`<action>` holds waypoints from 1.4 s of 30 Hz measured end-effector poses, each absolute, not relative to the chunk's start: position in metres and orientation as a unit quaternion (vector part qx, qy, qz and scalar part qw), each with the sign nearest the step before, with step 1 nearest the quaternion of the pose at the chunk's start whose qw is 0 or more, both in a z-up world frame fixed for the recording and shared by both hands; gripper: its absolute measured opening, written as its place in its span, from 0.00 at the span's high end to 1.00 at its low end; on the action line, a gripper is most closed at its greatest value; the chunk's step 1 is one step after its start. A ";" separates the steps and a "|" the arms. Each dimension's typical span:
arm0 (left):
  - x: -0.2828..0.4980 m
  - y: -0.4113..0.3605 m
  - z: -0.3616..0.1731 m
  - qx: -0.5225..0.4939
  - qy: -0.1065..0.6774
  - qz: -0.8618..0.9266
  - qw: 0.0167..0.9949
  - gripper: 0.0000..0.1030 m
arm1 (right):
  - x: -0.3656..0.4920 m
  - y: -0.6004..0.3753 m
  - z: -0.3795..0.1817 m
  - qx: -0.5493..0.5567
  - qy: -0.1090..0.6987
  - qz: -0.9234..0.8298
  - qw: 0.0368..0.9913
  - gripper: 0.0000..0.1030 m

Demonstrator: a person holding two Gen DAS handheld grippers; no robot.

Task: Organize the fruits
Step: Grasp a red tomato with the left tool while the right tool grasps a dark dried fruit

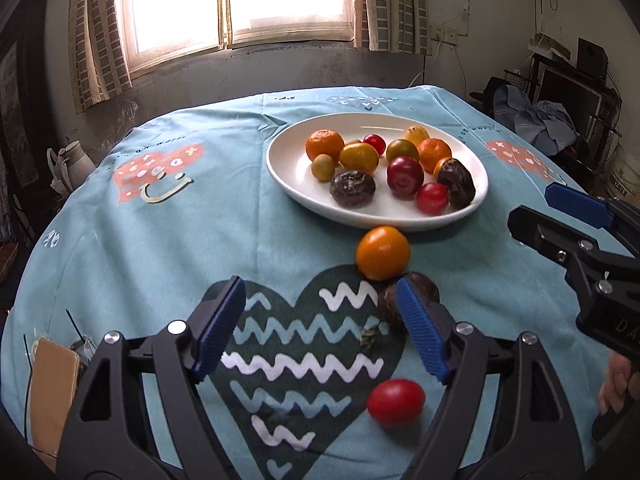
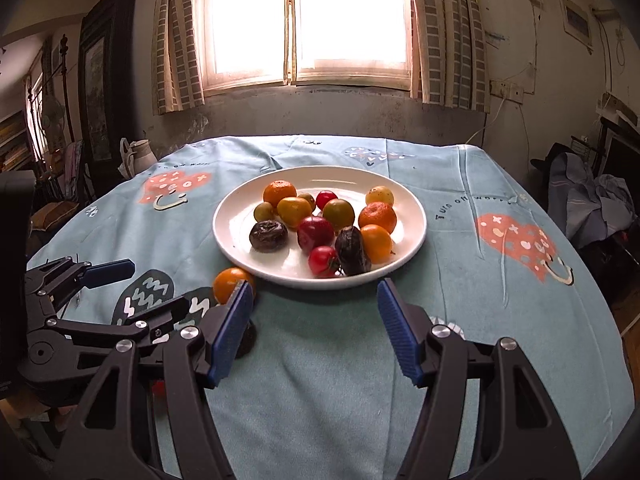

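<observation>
A white plate [image 1: 288, 176] [image 2: 236, 240] holds several fruits: oranges, red and yellow-green tomatoes, two dark wrinkled passion fruits. Three fruits lie loose on the blue cloth in front of it. They are an orange fruit [image 1: 383, 253] [image 2: 228, 282], a dark passion fruit [image 1: 420, 286] partly hidden behind my left gripper's right finger, and a red tomato [image 1: 395, 402]. My left gripper [image 1: 320, 326] [image 2: 140, 292] is open over the dark heart print with nothing between its pads. My right gripper [image 2: 316, 332] [image 1: 552, 220] is open just before the plate's near rim, also with nothing in it.
A cardboard box [image 1: 52, 392] lies at the table's near left edge. A white jug [image 1: 76, 160] stands off the table at the far left. Piled clothes [image 1: 536, 116] and shelves fill the right side. A hand [image 1: 616, 380] grips the right gripper's handle.
</observation>
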State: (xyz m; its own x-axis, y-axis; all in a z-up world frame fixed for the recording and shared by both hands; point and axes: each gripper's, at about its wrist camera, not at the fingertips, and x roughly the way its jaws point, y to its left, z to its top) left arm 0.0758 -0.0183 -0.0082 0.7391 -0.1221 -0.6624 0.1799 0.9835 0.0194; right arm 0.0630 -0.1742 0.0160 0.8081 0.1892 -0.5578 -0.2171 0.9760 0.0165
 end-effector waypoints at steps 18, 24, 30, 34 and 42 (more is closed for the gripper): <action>0.049 -0.037 -0.030 0.080 0.393 -0.156 0.903 0.26 | 0.064 -0.196 0.011 0.033 0.319 0.099 0.942 0.36; 0.048 -0.044 -0.033 0.085 0.404 -0.178 0.893 0.47 | 0.067 -0.197 0.008 0.035 0.328 0.098 0.939 0.36; 0.049 -0.045 -0.039 0.085 0.419 -0.185 0.885 0.61 | 0.067 -0.196 0.007 0.035 0.331 0.099 0.938 0.36; 0.050 -0.043 -0.039 0.082 0.418 -0.183 0.886 0.70 | 0.067 -0.191 0.002 0.034 0.336 0.108 0.935 0.36; 0.057 -0.021 -0.032 0.050 0.410 -0.145 0.899 0.70 | 0.066 -0.168 -0.007 0.015 0.358 0.155 0.921 0.36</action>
